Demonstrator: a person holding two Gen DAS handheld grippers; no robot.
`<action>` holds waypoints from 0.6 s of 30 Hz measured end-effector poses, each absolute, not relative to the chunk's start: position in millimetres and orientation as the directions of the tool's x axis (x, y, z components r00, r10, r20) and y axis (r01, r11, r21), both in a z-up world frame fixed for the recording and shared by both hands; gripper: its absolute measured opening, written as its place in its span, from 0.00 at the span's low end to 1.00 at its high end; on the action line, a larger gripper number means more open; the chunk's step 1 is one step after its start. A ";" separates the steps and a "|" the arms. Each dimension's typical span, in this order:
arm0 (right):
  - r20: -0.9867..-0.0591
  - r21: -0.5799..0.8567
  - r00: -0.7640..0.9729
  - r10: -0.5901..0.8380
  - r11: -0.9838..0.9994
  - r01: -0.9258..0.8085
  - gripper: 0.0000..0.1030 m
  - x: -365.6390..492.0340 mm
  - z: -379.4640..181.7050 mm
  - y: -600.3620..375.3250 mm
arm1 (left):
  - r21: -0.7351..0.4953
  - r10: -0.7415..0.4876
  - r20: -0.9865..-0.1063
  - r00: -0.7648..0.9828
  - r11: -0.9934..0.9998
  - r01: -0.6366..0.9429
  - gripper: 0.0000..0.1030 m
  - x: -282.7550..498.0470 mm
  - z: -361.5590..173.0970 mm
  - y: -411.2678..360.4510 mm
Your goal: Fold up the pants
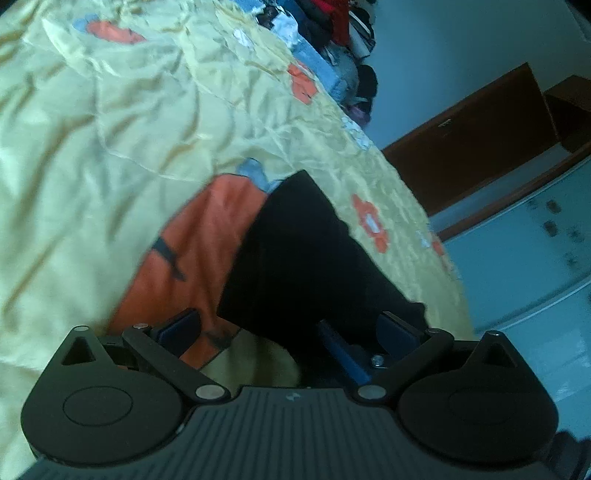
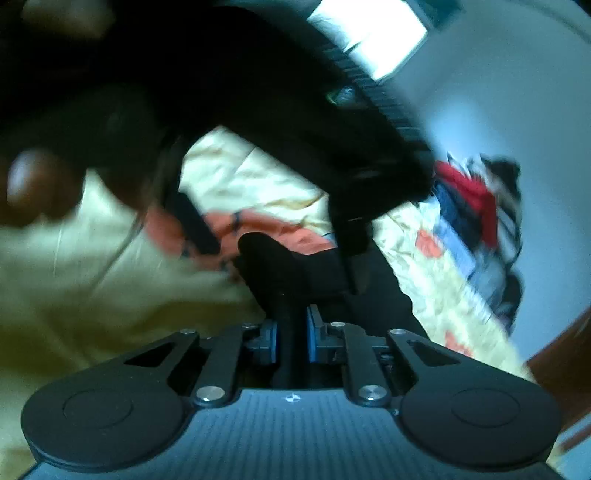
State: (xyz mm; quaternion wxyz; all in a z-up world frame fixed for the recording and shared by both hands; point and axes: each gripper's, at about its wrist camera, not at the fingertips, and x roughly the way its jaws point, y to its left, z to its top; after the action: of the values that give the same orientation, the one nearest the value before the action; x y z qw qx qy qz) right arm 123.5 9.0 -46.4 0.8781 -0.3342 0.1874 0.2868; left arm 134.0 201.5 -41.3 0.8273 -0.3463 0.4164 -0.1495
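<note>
The black pants [image 1: 295,254] lie on a yellow floral bedspread [image 1: 110,147], folded into a narrow dark shape. My left gripper [image 1: 291,328] is open, its blue pads [image 1: 181,326] wide apart, with the near end of the pants between them. In the right wrist view my right gripper [image 2: 291,328] is shut on a fold of the black pants [image 2: 273,266]. The other gripper's black body [image 2: 258,92] and a hand [image 2: 33,184] fill the top of that view, blurred.
A pile of mixed clothes [image 1: 340,40] sits at the far edge of the bed, also in the right wrist view [image 2: 476,206]. A dark wooden cabinet [image 1: 472,136] stands by the blue wall beyond the bed. A bright window [image 2: 369,33] is overhead.
</note>
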 end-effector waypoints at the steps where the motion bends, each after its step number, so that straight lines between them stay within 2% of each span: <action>1: -0.520 -0.439 0.758 0.393 0.638 -0.633 0.14 127.9 -39.7 3.1 | -0.716 -0.552 -0.573 0.605 0.697 -0.042 0.99 137.3 -43.0 201.3; 8: -0.502 -0.272 0.743 0.443 0.734 -0.622 0.14 151.3 -15.6 -27.3 | -0.815 -0.637 -0.479 0.604 0.579 -0.035 0.99 170.0 -55.5 187.8; 11: -0.492 -0.250 0.738 0.462 0.737 -0.628 0.14 141.4 -16.6 -35.9 | -0.828 -0.657 -0.453 0.603 0.561 -0.011 0.92 179.8 -57.7 181.3; 13: -0.484 -0.195 0.705 0.518 0.722 -0.664 0.14 134.0 -9.9 -44.6 | -0.808 -0.639 -0.473 0.606 0.589 -0.009 0.81 182.0 -56.5 178.9; 15: -0.444 -0.089 0.668 0.597 0.712 -0.696 0.14 130.8 -0.4 -63.3 | -0.787 -0.619 -0.501 0.605 0.617 -0.021 0.57 183.3 -59.3 179.4; 16: -0.429 -0.036 0.662 0.615 0.720 -0.693 0.14 128.1 4.6 -73.3 | -0.778 -0.609 -0.510 0.607 0.628 -0.024 0.51 182.8 -60.5 180.9; 17: -0.427 -0.001 0.672 0.605 0.743 -0.670 0.14 132.7 7.7 -80.8 | -0.772 -0.600 -0.517 0.610 0.635 -0.030 0.38 182.0 -61.5 182.2; 18: -0.440 0.008 0.695 0.569 0.776 -0.630 0.14 139.3 8.5 -85.1 | -0.766 -0.590 -0.526 0.613 0.642 -0.038 0.30 181.2 -62.9 182.9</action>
State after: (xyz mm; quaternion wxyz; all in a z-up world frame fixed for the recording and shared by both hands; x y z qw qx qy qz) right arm 139.3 -85.1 8.5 0.9177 -0.0717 0.2142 0.3267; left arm 181.2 182.9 -62.9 0.8101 -0.3873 0.4058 -0.1704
